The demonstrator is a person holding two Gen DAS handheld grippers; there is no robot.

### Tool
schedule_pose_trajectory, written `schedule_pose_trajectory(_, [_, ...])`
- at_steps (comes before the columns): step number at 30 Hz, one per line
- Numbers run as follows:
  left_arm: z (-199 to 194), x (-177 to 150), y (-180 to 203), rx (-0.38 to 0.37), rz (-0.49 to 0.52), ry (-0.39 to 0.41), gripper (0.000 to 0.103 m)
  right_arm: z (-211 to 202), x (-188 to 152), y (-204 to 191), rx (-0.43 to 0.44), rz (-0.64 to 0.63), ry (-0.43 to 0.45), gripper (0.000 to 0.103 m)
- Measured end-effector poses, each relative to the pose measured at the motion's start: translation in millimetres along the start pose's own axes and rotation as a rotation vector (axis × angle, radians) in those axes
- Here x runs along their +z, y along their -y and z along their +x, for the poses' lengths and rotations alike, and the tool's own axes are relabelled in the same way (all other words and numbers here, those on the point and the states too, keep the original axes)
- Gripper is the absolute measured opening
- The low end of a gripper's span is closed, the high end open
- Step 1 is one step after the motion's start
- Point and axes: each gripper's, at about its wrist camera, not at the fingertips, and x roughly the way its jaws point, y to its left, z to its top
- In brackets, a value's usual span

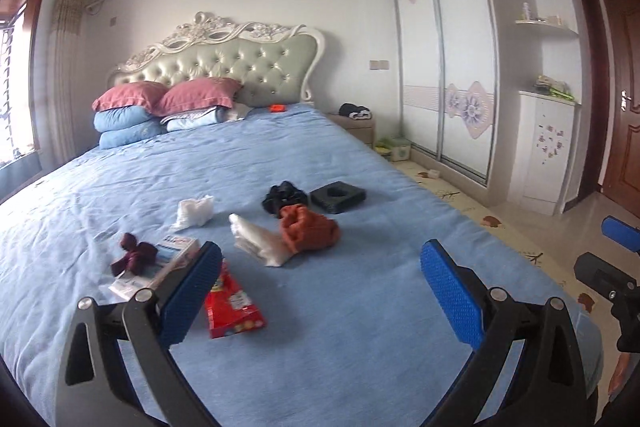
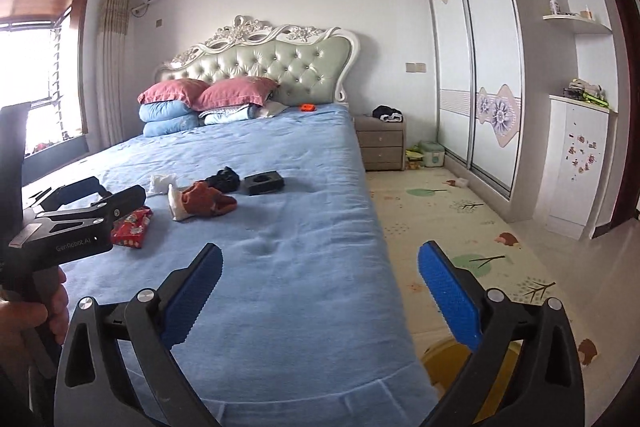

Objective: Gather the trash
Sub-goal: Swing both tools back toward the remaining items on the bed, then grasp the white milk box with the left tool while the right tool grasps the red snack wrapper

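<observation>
While both the left gripper and right gripper hang spread and empty, the red wrapper lies on the bed among socks; grabbing clothing by mistake seems likely.

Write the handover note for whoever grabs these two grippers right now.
Left gripper: open, empty, above the bed.
Right gripper: open, empty, over the bed's near edge.
On the bed: red packet, white-blue box, crumpled tissue, white plastic bag, plus cloth items.
Yellow bin on the floor below the right gripper.
Done: cannot tell.
Left: all of it.
</observation>
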Motion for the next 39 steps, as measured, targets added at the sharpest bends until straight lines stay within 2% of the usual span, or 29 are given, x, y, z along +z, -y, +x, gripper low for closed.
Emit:
schedule_pose_trajectory(6, [-2.8,-10.5,-69.1,0.063,-0.093,-0.034,0.099,10.7,8.8,-51.6,0.049,-0.055,0.020,0.095])
schedule_pose_trajectory(11, [-9.7,-17.5,-99.9,0.113,-0.090,-0.026,0.099,21.1,11.7,-94.4,0.087,-0.095,0.018,0.095])
schedule_pose_trajectory(15, [-5.3,-22.8,-123.9,0.091,-0.127,-0.064,0.099,31.2,15.6,-123.1,0.116,-0.121,0.002,0.095])
schedule_pose_trajectory(21, [-2.3,-30.4,-155.7,0.101,-0.115,-0.081,0.099,48.1,17.8,-158.8,0.158,-0.142,-0.033,0.095])
schedule_pose_trajectory(25, [2.1,-31.2,-177.5,0.054,-0.121,-0.108,0.099,60.9,17.7,-182.2,0.165,-0.189,-0.072,0.095])
schedule_pose_trajectory(31, [12.8,-38.5,-194.7,-0.007,-0.080,-0.161,0.099,86.6,13.6,-205.0,0.210,-0.199,-0.163,0.094])
schedule_pose_trajectory(33, [22.0,-40.0,-197.0,-0.028,-0.066,-0.183,0.099,98.0,11.7,-211.1,0.223,-0.197,-0.206,0.088])
schedule_pose_trajectory(36, [39.8,-38.6,-199.5,-0.079,-0.077,-0.240,0.099,113.9,8.6,-221.1,0.233,-0.229,-0.266,0.071])
schedule_pose_trajectory(39, [49.4,-36.1,-202.1,-0.105,-0.087,-0.265,0.099,128.0,8.4,-223.1,0.221,-0.223,-0.309,0.069])
